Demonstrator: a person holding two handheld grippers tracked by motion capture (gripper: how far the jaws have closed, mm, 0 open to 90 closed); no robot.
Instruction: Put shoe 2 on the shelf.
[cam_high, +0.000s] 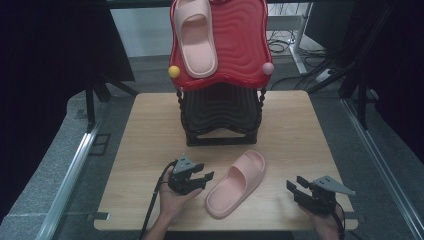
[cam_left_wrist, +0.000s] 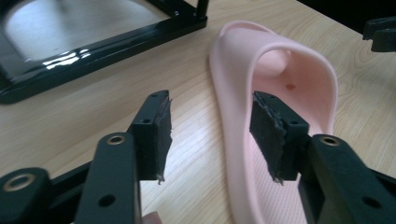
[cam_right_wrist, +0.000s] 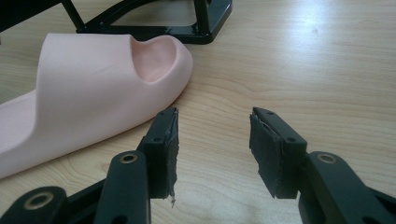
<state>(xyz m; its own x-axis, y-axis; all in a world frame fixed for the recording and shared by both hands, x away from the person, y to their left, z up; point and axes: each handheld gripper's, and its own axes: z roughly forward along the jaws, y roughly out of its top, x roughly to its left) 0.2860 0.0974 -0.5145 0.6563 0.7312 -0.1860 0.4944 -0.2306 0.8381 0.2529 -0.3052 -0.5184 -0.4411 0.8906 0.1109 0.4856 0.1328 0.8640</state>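
Plainly, the pink slipper (cam_high: 236, 183) lies flat, sole down.

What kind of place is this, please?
Probably a lab or recording room: a bare wooden table ringed by dark curtains, loose cables on the floor, and a shoe rack with a pink slipper.

Pale wooden worktop (cam_high: 150, 140), square, seen from above. At its far edge, black tiered shoe rack (cam_high: 220, 117) topped by glossy red wavy tray (cam_high: 240, 40), tilted toward the camera. On that tray, pink rubber slide sandal (cam_high: 194, 37), toe uppermost. Yellow knob (cam_high: 174, 71) and pink knob (cam_high: 268, 68) at the tray's lower corners. Near the front edge, second pink slide sandal (cam_high: 236, 183), lying diagonally. Left tool (cam_high: 202, 179) just beside its heel, jaws apart, nothing between them. Right tool (cam_high: 295, 186) well apart from it, jaws apart and empty.
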